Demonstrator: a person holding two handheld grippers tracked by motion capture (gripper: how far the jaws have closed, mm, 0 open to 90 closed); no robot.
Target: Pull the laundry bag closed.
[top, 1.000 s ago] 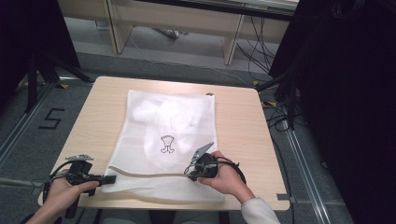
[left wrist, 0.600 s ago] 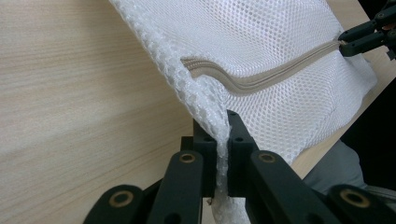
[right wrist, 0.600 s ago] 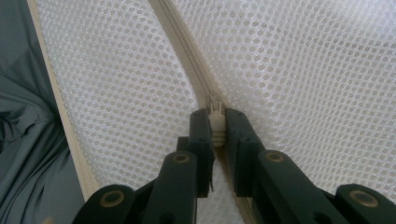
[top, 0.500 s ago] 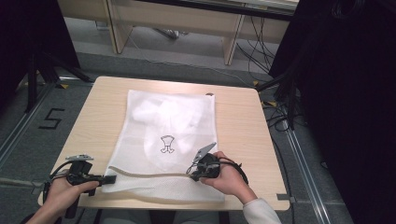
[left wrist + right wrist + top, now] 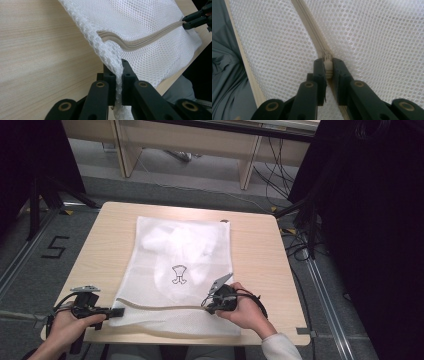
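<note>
Wooden table bears a mesh bag. Bag's near corner is pinched by left gripper; its zip pull is clamped by right gripper.

Worktop: light wood laminate, rounded corners, standing on a grey floor. One item lying directly on it: a white mesh laundry bag, flat, long axis 12 to 6 o'clock, sitting centre to 6 o'clock. Its beige zipper runs 9 to 3 across the near end. Bare wood at 3, 9 and 12 o'clock.
</note>
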